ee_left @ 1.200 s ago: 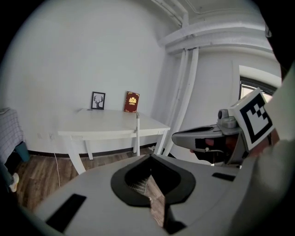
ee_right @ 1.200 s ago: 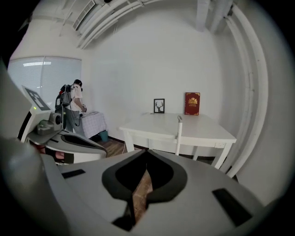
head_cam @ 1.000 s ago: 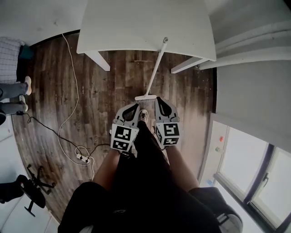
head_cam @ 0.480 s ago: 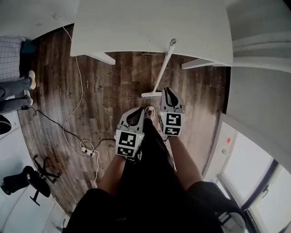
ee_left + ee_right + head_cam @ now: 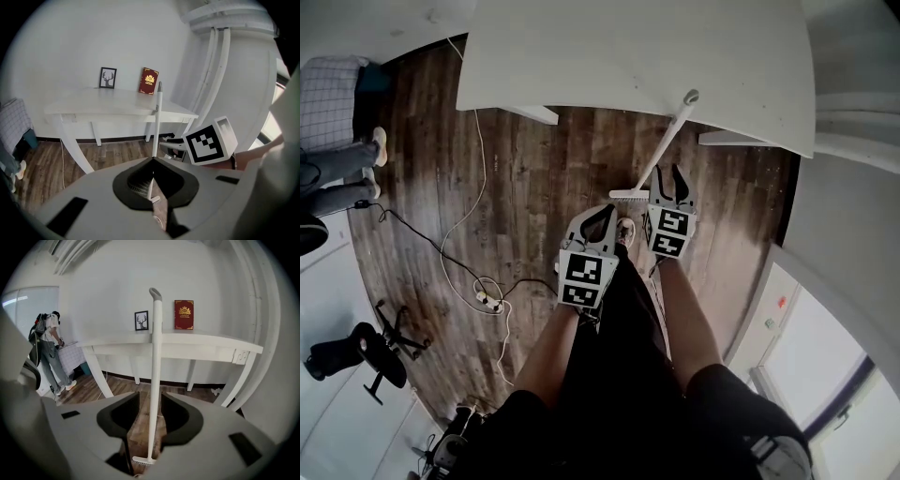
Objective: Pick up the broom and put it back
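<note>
White broom (image 5: 155,357) leans near-upright against the table (image 5: 628,56), its handle between the opening, non-contacting jaws of the nearer right gripper (image 5: 667,176); the left gripper (image 5: 602,217) is closed and empty.

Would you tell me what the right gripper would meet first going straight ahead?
Probably the broom handle, standing between the right gripper's opening jaws without touching them; depth is unclear.

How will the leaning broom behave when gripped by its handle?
The broom has a thin straight handle that looks rigid, so it probably lifts without flexing. It only leans on the table edge on a narrow head, so a nudge may topple it.
</note>
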### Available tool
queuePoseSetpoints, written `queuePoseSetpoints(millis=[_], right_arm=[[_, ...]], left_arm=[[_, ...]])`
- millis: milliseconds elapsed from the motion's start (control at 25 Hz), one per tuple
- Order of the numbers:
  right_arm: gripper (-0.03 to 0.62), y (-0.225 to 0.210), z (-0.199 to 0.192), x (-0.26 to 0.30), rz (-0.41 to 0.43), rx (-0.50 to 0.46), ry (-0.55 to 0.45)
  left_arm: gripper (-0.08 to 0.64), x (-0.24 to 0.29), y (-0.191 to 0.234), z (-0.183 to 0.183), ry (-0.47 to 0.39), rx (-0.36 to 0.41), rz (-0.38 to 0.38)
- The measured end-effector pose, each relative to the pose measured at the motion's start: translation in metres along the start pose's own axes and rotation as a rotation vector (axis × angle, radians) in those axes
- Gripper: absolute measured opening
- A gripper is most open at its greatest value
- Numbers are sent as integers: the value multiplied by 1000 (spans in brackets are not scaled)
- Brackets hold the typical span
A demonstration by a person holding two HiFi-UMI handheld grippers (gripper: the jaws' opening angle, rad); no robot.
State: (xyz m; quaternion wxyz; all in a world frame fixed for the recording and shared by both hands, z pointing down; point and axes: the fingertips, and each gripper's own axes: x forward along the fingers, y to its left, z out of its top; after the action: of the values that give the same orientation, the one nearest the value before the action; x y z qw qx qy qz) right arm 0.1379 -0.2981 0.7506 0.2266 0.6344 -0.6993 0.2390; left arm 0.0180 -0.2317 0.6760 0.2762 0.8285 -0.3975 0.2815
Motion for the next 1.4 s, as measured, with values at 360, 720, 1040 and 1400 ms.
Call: queuePoseSetpoints(millis=[360, 720, 1040, 1400], right_arm=[[144, -14, -20, 52, -47, 26, 72], [125, -14, -23, 70, -32, -13, 40], [89, -1, -26, 35, 6, -14, -25], [89, 4, -6, -24, -29, -39, -104]], left_arm=[[2, 21, 8, -19, 53, -6, -8], [2, 17, 0, -22, 58, -16, -17], [2, 3, -1, -25, 54, 4, -25], [0, -20, -23, -5, -13, 66, -75]])
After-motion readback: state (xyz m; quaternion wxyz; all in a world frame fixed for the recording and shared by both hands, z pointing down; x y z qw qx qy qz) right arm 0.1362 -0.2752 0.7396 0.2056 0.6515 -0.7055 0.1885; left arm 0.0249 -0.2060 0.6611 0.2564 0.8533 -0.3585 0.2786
